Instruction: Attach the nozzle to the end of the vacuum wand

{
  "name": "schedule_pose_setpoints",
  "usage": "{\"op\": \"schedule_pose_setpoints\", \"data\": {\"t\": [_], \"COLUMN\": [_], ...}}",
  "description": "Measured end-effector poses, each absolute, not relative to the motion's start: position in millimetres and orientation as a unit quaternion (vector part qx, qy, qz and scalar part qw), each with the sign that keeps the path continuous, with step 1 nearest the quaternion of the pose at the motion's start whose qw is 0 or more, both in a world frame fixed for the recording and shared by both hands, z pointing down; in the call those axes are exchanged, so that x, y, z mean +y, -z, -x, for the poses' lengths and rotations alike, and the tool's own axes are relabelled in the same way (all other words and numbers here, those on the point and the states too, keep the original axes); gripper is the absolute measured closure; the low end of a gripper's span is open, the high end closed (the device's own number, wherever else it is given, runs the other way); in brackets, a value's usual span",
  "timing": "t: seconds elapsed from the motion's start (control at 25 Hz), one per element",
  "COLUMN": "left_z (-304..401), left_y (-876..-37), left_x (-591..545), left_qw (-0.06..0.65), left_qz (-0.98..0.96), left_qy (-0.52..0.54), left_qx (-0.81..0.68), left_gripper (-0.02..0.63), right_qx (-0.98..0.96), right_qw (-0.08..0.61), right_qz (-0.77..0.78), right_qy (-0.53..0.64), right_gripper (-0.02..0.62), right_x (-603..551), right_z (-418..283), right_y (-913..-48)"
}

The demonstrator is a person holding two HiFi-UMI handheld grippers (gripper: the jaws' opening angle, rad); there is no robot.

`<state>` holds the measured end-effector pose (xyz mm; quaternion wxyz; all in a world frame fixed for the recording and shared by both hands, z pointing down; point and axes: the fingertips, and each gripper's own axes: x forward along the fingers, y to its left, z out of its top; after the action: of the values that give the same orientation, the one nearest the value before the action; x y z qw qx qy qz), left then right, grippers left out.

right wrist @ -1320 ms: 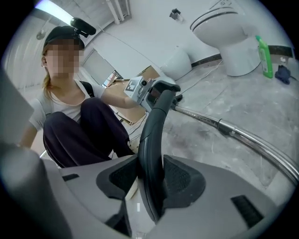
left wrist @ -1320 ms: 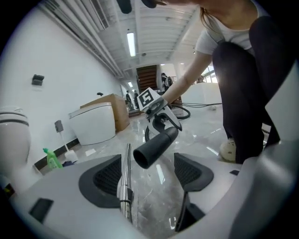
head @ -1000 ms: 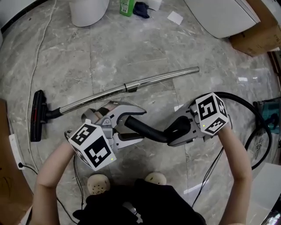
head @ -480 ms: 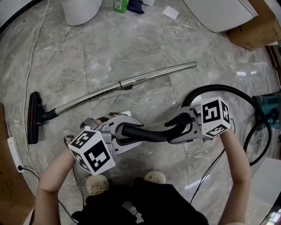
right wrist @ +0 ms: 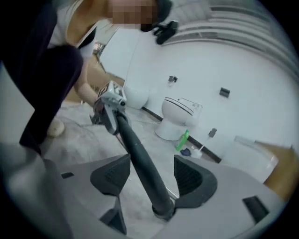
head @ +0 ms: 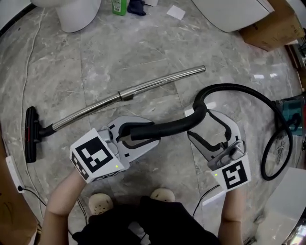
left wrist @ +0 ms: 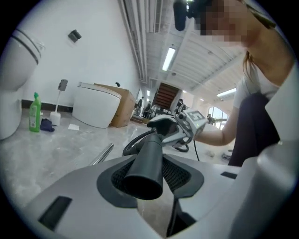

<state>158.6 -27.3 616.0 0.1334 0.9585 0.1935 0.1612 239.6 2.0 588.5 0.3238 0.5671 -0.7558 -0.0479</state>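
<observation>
The chrome vacuum wand lies on the marble floor, its open end at the upper right. A black floor nozzle is on its left end. My left gripper is shut on the end of the black hose handle; its jaws have just been closing on that tube. My right gripper stands open beside the handle's bend after its jaws have just been opening. The tube runs between its pads with gaps on both sides.
The black hose loops right to a teal vacuum body. Along the far side are a white toilet base, a green bottle, a cardboard box and a white paper. My slippers are below the grippers.
The left jaws closed on the handle's end. The right gripper let go of the handle, opened and drew back toward me, lower right. The handle now lies flatter.
</observation>
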Motion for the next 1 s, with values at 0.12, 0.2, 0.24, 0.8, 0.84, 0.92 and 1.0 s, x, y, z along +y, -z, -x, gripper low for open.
{"op": "schedule_pose_setpoints", "data": {"t": [0.12, 0.2, 0.24, 0.8, 0.84, 0.92, 1.0], "left_z": [-168, -177, -181, -196, -194, -190, -187], "left_y": [-599, -585, -579, -596, -606, -626, -642], "left_x": [-26, -23, -21, -31, -36, -43, -50], "left_qw": [0.198, 0.216, 0.222, 0.121, 0.091, 0.040, 0.014], "left_qz": [-0.950, -0.947, -0.945, -0.961, -0.962, -0.960, -0.956], "left_qy": [-0.139, -0.124, -0.119, -0.177, -0.196, -0.231, -0.255], "left_qx": [0.198, 0.204, 0.207, 0.175, 0.166, 0.155, 0.144], "left_gripper": [0.443, 0.445, 0.445, 0.445, 0.445, 0.445, 0.443], "right_qx": [-0.635, -0.544, -0.514, -0.472, -0.476, -0.487, -0.497], "right_qw": [0.509, 0.545, 0.535, 0.450, 0.453, 0.469, 0.498], "right_qz": [-0.544, -0.565, -0.589, -0.667, -0.668, -0.660, -0.645], "right_qy": [0.205, 0.296, 0.320, 0.359, 0.349, 0.329, 0.297], "right_gripper": [0.318, 0.316, 0.316, 0.483, 0.483, 0.483, 0.485], "right_x": [-1, -14, -21, -48, -49, -55, -62], "right_z": [-237, -238, -240, -266, -274, -289, -305], "right_y": [-611, -609, -603, -570, -570, -575, -587]}}
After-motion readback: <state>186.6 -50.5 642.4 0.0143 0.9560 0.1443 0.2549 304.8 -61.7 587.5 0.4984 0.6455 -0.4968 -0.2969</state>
